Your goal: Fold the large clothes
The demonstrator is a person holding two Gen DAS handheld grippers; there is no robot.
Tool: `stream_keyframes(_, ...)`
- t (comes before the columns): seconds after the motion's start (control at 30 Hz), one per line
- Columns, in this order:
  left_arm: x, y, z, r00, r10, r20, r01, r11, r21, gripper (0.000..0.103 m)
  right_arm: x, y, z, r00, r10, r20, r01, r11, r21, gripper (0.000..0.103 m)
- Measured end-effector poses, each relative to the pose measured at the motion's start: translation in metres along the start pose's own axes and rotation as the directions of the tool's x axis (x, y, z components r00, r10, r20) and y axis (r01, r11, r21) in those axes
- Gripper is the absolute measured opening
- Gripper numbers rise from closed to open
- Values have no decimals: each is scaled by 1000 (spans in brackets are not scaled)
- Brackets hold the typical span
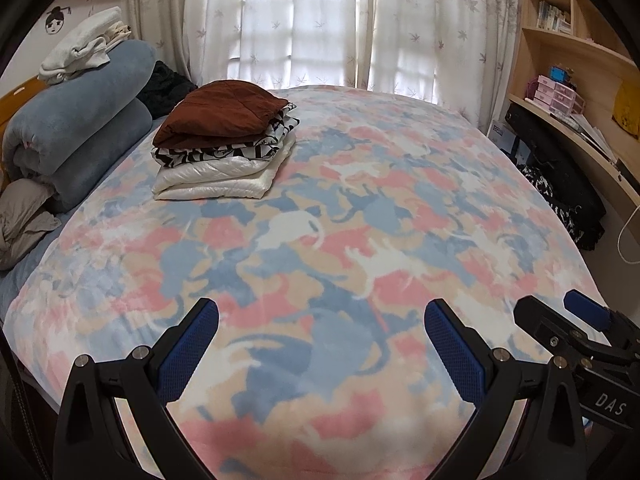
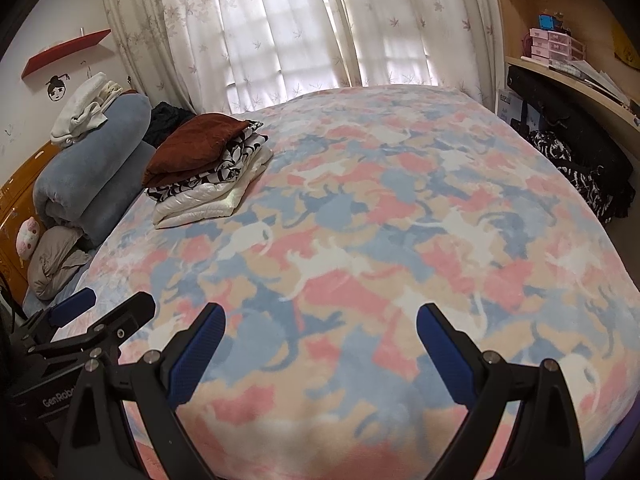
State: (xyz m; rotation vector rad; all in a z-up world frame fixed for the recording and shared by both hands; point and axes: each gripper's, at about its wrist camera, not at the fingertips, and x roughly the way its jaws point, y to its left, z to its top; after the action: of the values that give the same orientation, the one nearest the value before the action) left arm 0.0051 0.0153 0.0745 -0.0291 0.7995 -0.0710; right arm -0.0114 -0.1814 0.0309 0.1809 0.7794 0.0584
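Ahead and to your left, the folded stack (image 1: 224,140) sits near the blue quilt roll (image 1: 76,120), well apart from both tongs; no unfolded garment lies on the bed (image 1: 400,200). Your left tongs (image 1: 320,344) are nearer it; right tongs (image 2: 320,344) also gape, empty.

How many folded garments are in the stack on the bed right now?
3 visible: a brown garment on top, a black-and-white patterned one in the middle, a white quilted one at the bottom. Thinner layers may be hidden between them.
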Motion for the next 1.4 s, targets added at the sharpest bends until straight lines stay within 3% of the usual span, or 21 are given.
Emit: stream_keyframes(1.4,-4,7,-8,1000,6,2,-6,1000,-16,102,-7,9,0,1000,-10,6,10,1000,-19,97)
